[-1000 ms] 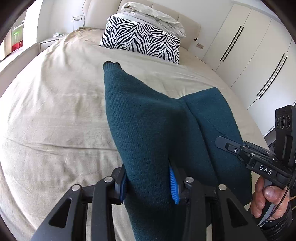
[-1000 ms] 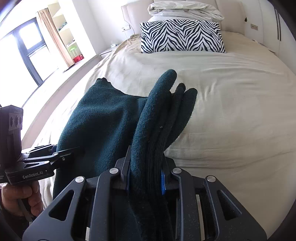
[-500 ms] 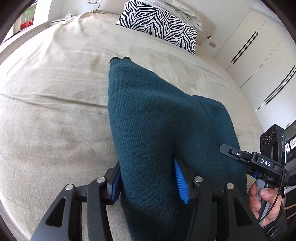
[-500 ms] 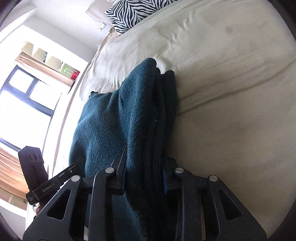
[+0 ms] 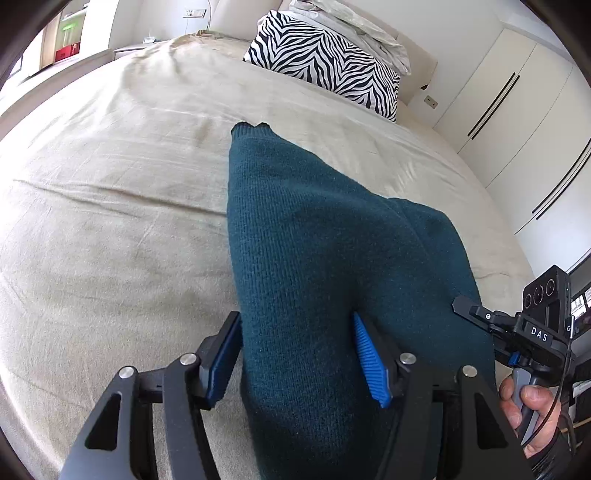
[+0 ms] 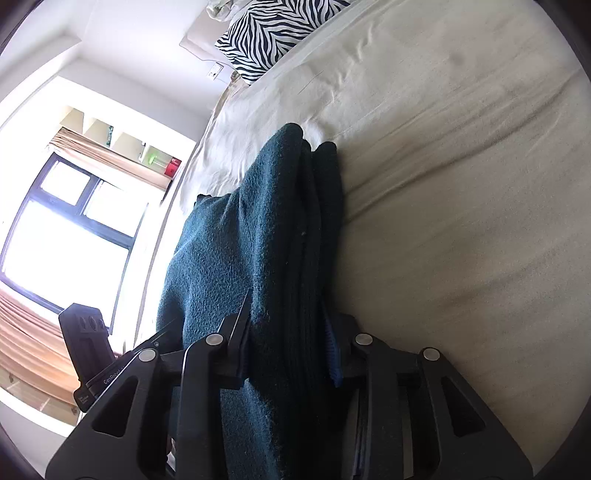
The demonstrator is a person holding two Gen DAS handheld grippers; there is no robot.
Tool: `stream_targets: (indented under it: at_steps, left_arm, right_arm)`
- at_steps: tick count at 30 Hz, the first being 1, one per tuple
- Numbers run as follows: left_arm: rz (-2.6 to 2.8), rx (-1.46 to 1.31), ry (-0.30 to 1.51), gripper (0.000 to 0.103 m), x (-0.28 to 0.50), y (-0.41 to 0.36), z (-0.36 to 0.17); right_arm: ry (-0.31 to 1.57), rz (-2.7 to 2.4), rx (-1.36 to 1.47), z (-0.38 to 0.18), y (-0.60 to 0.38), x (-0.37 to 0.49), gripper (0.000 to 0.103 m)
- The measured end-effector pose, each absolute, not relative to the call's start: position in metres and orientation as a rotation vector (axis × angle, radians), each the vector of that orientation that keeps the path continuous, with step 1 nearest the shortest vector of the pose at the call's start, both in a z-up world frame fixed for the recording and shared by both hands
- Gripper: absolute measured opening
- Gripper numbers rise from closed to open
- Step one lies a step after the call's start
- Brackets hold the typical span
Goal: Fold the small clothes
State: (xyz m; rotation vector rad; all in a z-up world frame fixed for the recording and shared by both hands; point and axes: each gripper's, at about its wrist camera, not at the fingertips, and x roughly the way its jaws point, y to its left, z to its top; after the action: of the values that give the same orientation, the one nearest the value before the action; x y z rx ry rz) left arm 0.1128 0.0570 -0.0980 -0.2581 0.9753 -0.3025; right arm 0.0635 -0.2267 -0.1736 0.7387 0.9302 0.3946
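A teal knitted sweater lies lengthwise on the beige bed, its cuff end pointing toward the headboard. My left gripper straddles its near end. The jaws are opening, and both blue pads show bare faces beside the fabric. In the right wrist view the sweater is bunched in thick folds on the bed. My right gripper holds that bunch, which fills the gap and touches both pads while the jaws are opening. The right gripper also shows at the sweater's right edge, held by a hand.
A zebra-striped pillow with folded pale bedding on top stands at the headboard. White wardrobe doors line the right wall. A bright window and shelves are on the other side. Bare sheet spreads left of the sweater.
Both grippers have come down to the bed with the sweater, which now rests on the sheet. Both pairs of jaws stand wider. The right wrist view has rolled sideways.
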Motion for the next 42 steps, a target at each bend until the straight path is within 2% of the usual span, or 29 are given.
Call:
stream_targets:
  at_steps: [6, 8, 13, 17, 19, 20, 22, 23, 24, 25, 28, 33, 38, 42]
  left_arm:
    - [-0.258, -0.272, 0.870, 0.065, 0.085, 0.069, -0.074]
    - [-0.242, -0.278, 0.821, 0.073, 0.076, 0.074, -0.061]
    - [-0.137, -0.148, 0.605, 0.103, 0.046, 0.070, -0.010]
    - [-0.047, -0.024, 0.394, 0.103, 0.019, 0.054, 0.037]
    - [-0.024, 0.020, 0.302, 0.103, 0.006, 0.046, 0.057]
    - [-0.020, 0.031, 0.264, 0.103, 0.000, 0.043, 0.066]
    - [0.001, 0.029, 0.203, 0.103, -0.012, 0.041, 0.082]
    - [0.022, 0.025, 0.183, 0.103, -0.018, 0.041, 0.087]
    - [0.041, 0.016, 0.174, 0.103, -0.022, 0.042, 0.093]
    - [0.044, 0.008, 0.172, 0.103, -0.025, 0.044, 0.097]
    - [0.027, 0.018, 0.209, 0.103, -0.030, 0.049, 0.104]
    - [0.016, 0.008, 0.361, 0.103, -0.028, 0.059, 0.093]
    - [0.012, 0.034, 0.460, 0.103, -0.023, 0.062, 0.075]
    - [0.014, -0.010, 0.543, 0.103, -0.015, 0.063, 0.063]
  right_arm:
    - [0.874, 0.334, 0.705, -0.159, -0.244, 0.043, 0.044]
    - [0.845, 0.297, 0.704, -0.154, -0.254, 0.033, 0.044]
    - [0.716, 0.149, 0.710, -0.129, -0.286, 0.000, 0.045]
    - [0.603, 0.036, 0.631, -0.092, -0.300, -0.018, 0.047]
    - [0.532, -0.022, 0.562, -0.069, -0.299, -0.027, 0.053]
    - [0.491, -0.051, 0.522, -0.056, -0.298, -0.033, 0.059]
    - [0.393, -0.109, 0.432, -0.031, -0.289, -0.047, 0.073]
    - [0.333, -0.137, 0.385, -0.019, -0.284, -0.055, 0.085]
    - [0.264, -0.162, 0.342, -0.006, -0.280, -0.066, 0.096]
    - [0.189, -0.177, 0.304, 0.004, -0.273, -0.076, 0.100]
    - [0.035, -0.228, 0.170, 0.031, -0.252, -0.097, 0.103]
    - [0.115, -0.138, 0.075, 0.058, -0.230, -0.097, 0.103]
    - [0.188, -0.043, 0.136, 0.067, -0.220, -0.100, 0.103]
    - [0.344, -0.014, 0.222, 0.060, -0.214, -0.084, 0.103]
